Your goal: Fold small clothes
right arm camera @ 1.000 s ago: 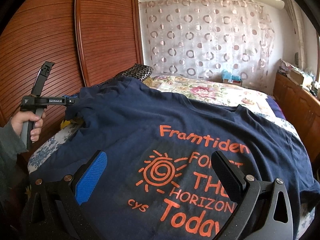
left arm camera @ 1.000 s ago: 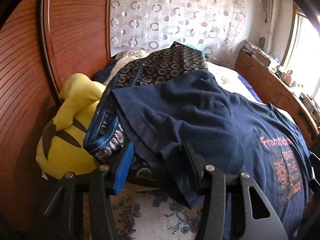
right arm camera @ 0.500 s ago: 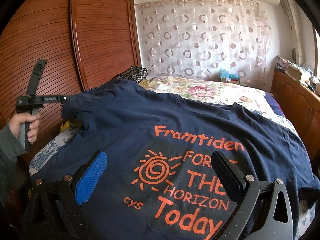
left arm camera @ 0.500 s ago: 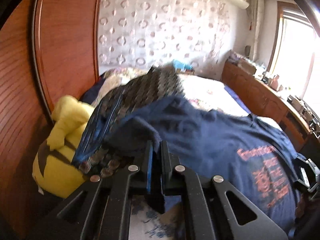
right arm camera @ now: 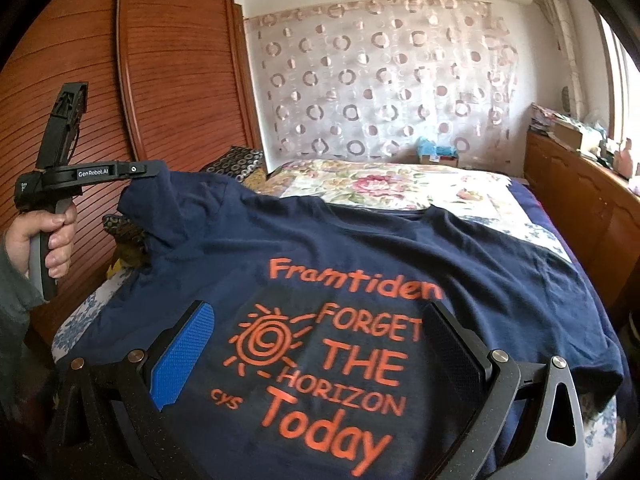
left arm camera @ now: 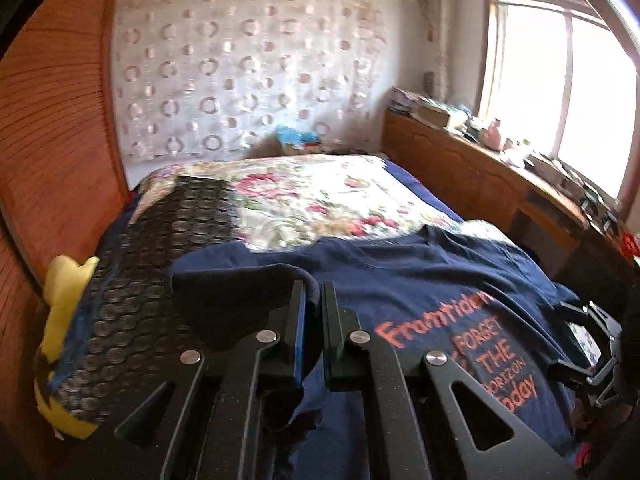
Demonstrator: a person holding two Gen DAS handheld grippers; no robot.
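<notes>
My left gripper (left arm camera: pixel 311 300), clamped on the left sleeve of the navy T-shirt (right arm camera: pixel 360 264), lifts it at the bed's (right arm camera: pixel 400 188) left edge, the shirt stretching rightward under my spread-open, empty right gripper (right arm camera: pixel 320 344).

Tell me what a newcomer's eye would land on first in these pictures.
First, the navy T-shirt with bright orange lettering, spread across the bed and filling the middle of the right wrist view. Next, the left claw, shut on the shirt's sleeve and holding it up at the left edge. The right claw hangs open over the print.
</notes>
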